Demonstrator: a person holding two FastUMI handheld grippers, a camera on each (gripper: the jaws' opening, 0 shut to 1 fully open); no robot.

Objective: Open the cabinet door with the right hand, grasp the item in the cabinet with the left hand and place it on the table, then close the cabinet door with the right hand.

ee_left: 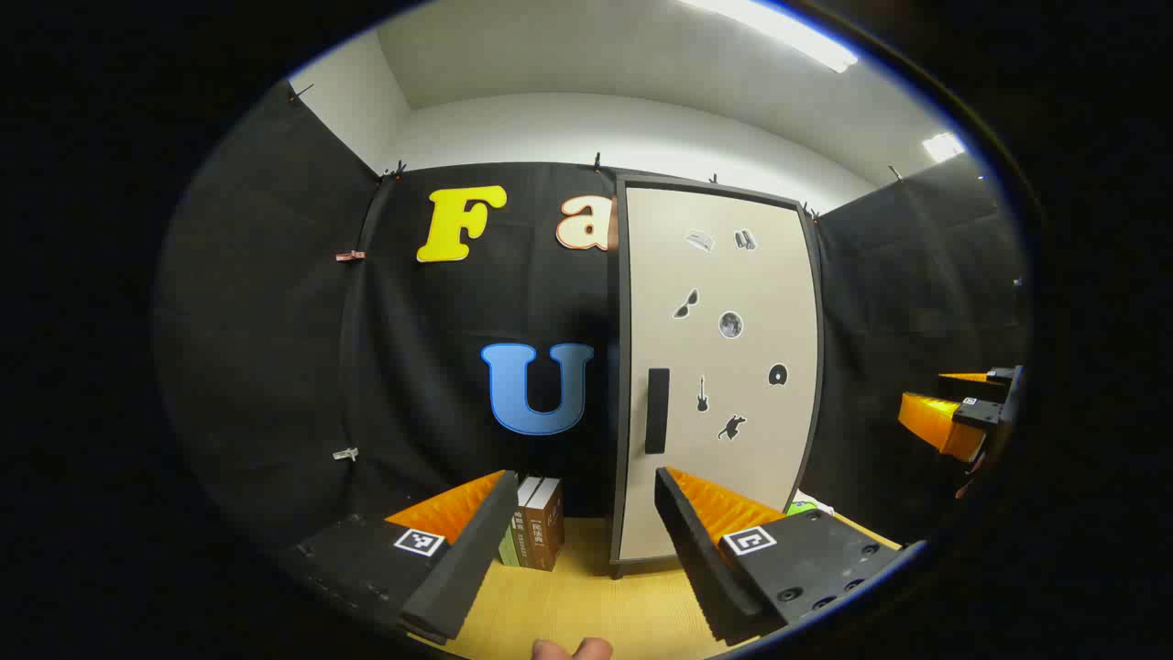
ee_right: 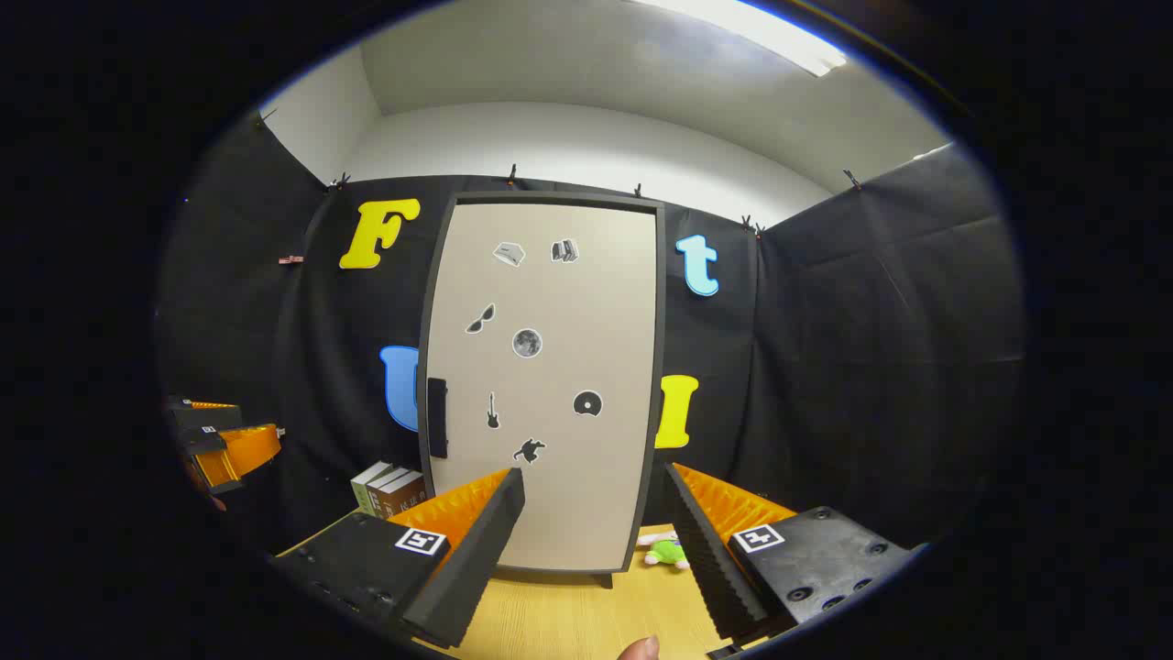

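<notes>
Cabinet door (ee_right: 545, 385) stands closed on the table (ee_right: 568, 619), its dark handle (ee_right: 437, 417) on the door's left edge, so the item inside is hidden. Risk, as I judge it: the right gripper (ee_right: 596, 532) could slip off that slim handle or pull crookedly, dragging the whole cabinet (it looks light) toward the books (ee_right: 389, 490) just beside it. A green toy (ee_right: 664, 552) lies by the cabinet's foot on the other side. Both claws are released, fingers spread wide, holding nothing. The right gripper points level at the door, well short of it; the left gripper (ee_left: 582, 541) hovers likewise, facing the handle side.
</notes>
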